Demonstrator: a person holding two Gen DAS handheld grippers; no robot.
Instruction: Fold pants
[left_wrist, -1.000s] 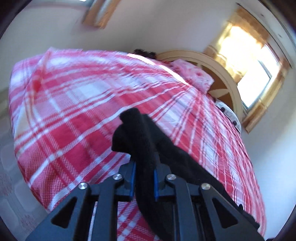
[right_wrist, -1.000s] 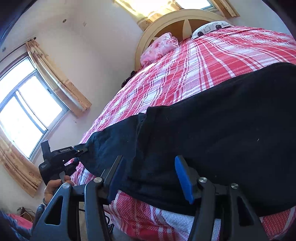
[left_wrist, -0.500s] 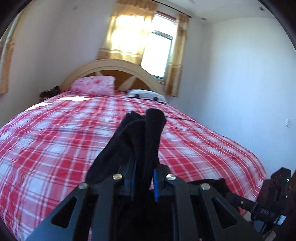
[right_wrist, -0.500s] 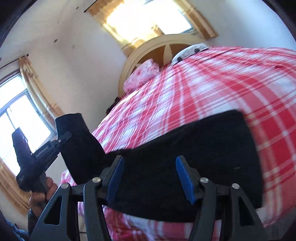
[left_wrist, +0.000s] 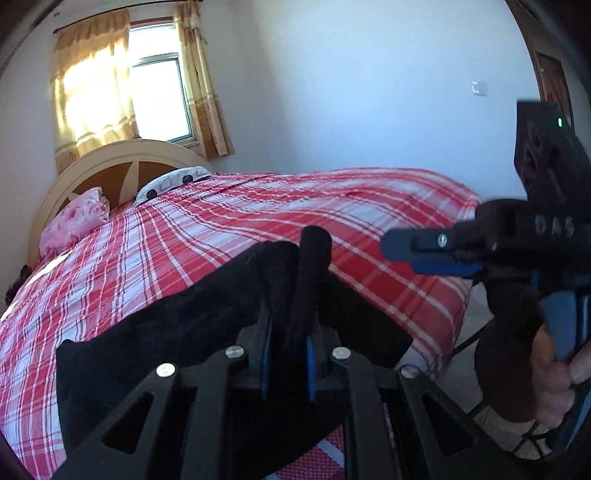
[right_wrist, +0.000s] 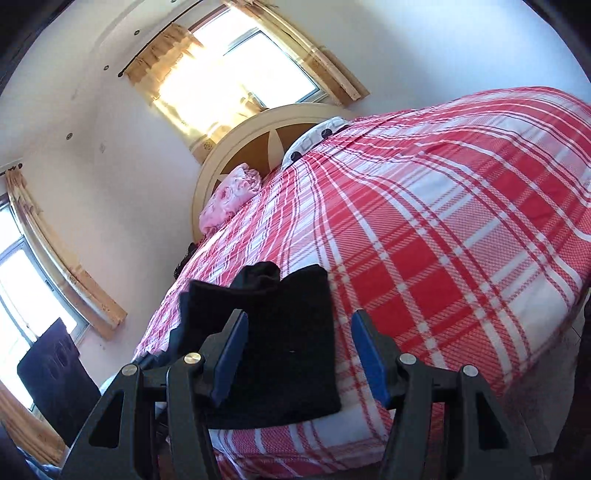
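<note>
The black fabric pants (left_wrist: 177, 332) are lying in a folded bundle at the foot edge of the bed covered in a red-and-white plaid sheet (left_wrist: 258, 221), close to its near corner. In the right wrist view the same pants (right_wrist: 288, 332) are showing as a roughly rectangular dark stack sitting near that edge, with a rumpled layer bunching up at its far left side.

The left tongs (left_wrist: 288, 354) are pinching a raised fold of the pants: the blue pads (left_wrist: 309, 363) are pressing in from both sides on a thick roll of cloth that is standing up between them, above the rest of the bundle.

The right tongs (right_wrist: 299, 354) are standing spread apart, their blue pads (right_wrist: 369, 354) gripping nothing; they are hovering over the near edge of the pants, with the folded stack showing in the gap between them. In the left wrist view the right tongs (left_wrist: 421, 254) are appearing side-on at the right, over the corner of the bed, with the person's hand (left_wrist: 554, 376) wrapping around the handle below.

At the head of the bed a pink floral pillow (right_wrist: 229, 199) and a white pillow with black dots (right_wrist: 317, 138) are leaning against the cream and brown wooden headboard (right_wrist: 258, 136), under a window with yellow curtains (left_wrist: 92, 85).
</note>
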